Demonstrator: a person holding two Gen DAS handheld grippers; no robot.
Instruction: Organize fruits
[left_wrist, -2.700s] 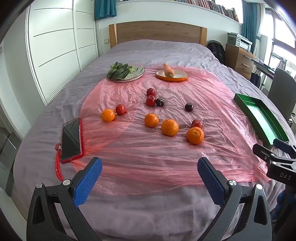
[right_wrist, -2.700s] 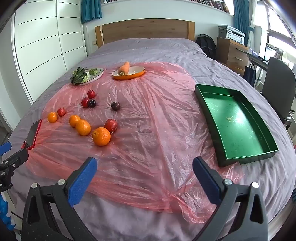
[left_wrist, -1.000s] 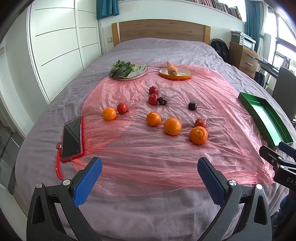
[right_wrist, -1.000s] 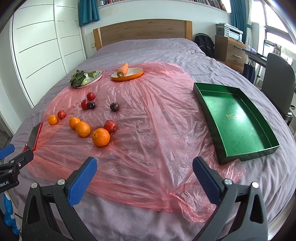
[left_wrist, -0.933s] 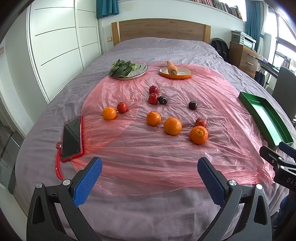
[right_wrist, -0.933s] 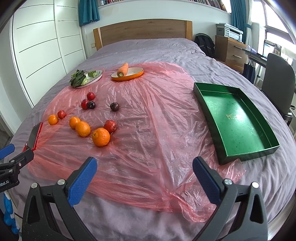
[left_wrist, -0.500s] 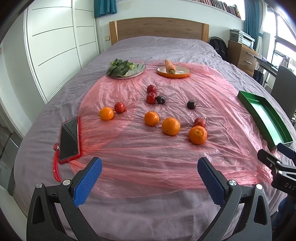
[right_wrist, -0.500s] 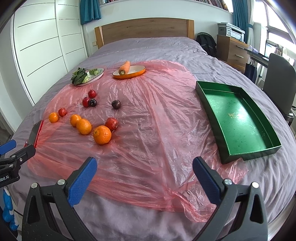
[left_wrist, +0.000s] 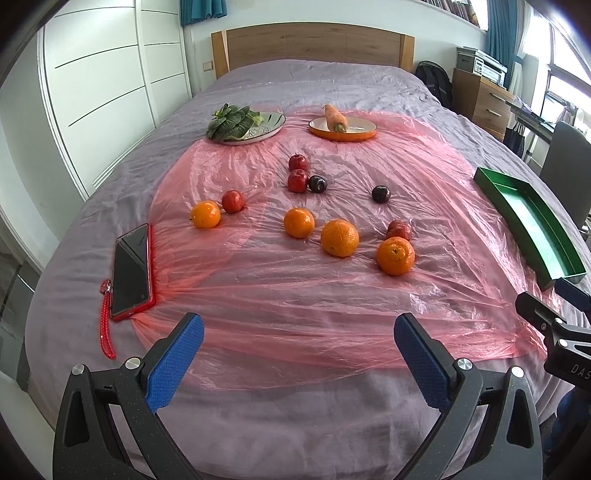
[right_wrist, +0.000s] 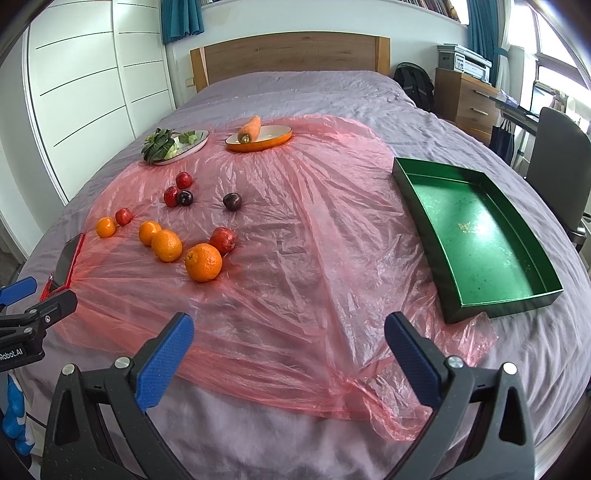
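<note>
Several oranges, red apples and dark plums lie loose on a pink plastic sheet (left_wrist: 295, 295) spread over the bed. The nearest orange (left_wrist: 395, 255) (right_wrist: 203, 262) sits beside a red apple (left_wrist: 398, 230) (right_wrist: 222, 239). A green tray (right_wrist: 480, 236) (left_wrist: 532, 225), with nothing in it, lies at the right of the sheet. My left gripper (left_wrist: 295, 356) is open and empty, over the near edge of the bed. My right gripper (right_wrist: 288, 350) is open and empty, over the sheet's near edge, between fruit and tray.
A phone in a red case (left_wrist: 132, 267) lies at the sheet's left edge. A plate of greens (left_wrist: 245, 125) and an orange dish with a carrot (left_wrist: 341, 127) stand at the far end. A chair (right_wrist: 557, 158) and a dresser (right_wrist: 465, 98) stand right of the bed.
Both grippers have moved slightly forward and down toward the bed; the fruit and tray look a little closer. Nothing on the bed has moved. Both jaws stay open.
</note>
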